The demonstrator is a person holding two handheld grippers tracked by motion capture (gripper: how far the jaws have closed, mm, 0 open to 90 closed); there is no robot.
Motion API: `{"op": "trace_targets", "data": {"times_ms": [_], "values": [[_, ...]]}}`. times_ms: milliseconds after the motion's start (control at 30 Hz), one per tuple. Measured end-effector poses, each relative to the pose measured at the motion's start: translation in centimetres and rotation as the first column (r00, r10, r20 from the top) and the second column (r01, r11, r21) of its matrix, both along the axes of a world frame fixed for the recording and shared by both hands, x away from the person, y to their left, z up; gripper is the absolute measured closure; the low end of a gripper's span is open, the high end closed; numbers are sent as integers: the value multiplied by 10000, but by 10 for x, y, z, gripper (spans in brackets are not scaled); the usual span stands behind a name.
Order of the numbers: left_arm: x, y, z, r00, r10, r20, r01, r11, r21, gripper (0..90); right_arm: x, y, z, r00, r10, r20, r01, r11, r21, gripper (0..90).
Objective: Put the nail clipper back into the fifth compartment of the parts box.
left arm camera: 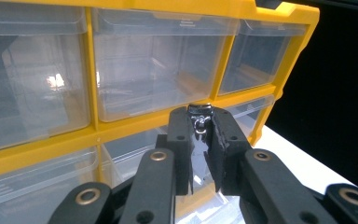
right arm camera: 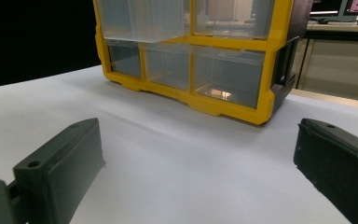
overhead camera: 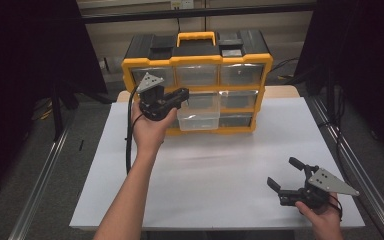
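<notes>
A small shiny metal piece (left arm camera: pixel 200 117), too small to be named with certainty, is pinched between the tips of the left tongs (overhead camera: pixel 182 95), held up in front of the yellow organizer (overhead camera: pixel 265 90). From that organizer's face, the piece is seen just off the middle row, near its centre. A clear drawer (overhead camera: pixel 198 120) is pulled out of the organizer's middle column, and it lies just below and slightly to the right of the held piece in the high view. The coming move is judged to turn on this: the piece has to be carried a short way down and toward the open drawer before it is let go. The left tongs are by far the nearer to the organizer. The right tongs (overhead camera: pixel 286 176) are held wide and bare, well apart from the organizer, low over the white counter (overhead camera: pixel 215 175) at its near right corner.
</notes>
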State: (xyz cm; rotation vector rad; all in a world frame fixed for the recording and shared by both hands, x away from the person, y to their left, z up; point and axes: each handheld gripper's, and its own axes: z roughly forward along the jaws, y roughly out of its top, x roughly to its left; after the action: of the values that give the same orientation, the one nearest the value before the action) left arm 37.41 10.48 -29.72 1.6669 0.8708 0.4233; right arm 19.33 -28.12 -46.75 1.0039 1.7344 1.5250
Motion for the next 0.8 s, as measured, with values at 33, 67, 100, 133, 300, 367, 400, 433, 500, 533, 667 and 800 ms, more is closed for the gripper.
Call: {"op": "trace_targets", "data": {"times_ms": [33, 67, 100, 133, 300, 367, 400, 433, 500, 533, 667, 800], "values": [[0, -1, 0, 10000, 67, 29, -67, 10000, -55, 796, 0, 0, 0, 10000, 19, 21, -19, 10000, 13, 7], [1, -1, -1, 10000, 93, 24, -93, 10000, -17, 796, 0, 0, 0, 10000, 21, 13, -21, 10000, -5, 7], [1, -1, -1, 10000, 47, 23, -48, 10000, 83, 796, 0, 0, 0, 10000, -10, -8, 10, 10000, 30, 7], [2, -1, -2, 10000, 0, 50, 0, 10000, -19, 796, 0, 0, 0, 10000, -44, 15, 44, 10000, 33, 7], [3, -4, -4, 10000, 7, -46, -6, 9997, 235, 796, 0, 0, 0, 10000, 22, 8, -22, 10000, 21, 7], [3, -6, -5, 10000, -5, -8, 5, 9999, 113, 796, 0, 0, 0, 10000, -2, -10, 2, 10000, -2, 7], [3, -6, -5, 10000, 22, -36, -22, 9999, 141, 796, 0, 0, 0, 10000, 41, 8, -41, 10000, -9, 7], [3, -7, -6, 10000, 4, -35, -4, 9998, 193, 796, 0, 0, 0, 10000, 33, 13, -33, 10000, -8, 7], [4, -8, -6, 10000, -3, -44, 4, 9998, 188, 795, 0, 0, 0, 10000, 36, 15, -36, 10000, -1, 7], [4, -9, -7, 10000, -3, -10, 3, 9998, 184, 796, 0, 0, 0, 10000, 21, 26, -21, 10000, 22, 7], [4, -10, -8, 10000, -26, -31, 27, 9997, 251, 795, 0, 0, 0, 10000, 43, 6, -43, 10000, -14, 7], [5, -12, -10, 10000, -34, -53, 35, 9998, 212, 795, 0, -1, 0, 10000, 44, 17, -44, 10000, -10, 7]]}}
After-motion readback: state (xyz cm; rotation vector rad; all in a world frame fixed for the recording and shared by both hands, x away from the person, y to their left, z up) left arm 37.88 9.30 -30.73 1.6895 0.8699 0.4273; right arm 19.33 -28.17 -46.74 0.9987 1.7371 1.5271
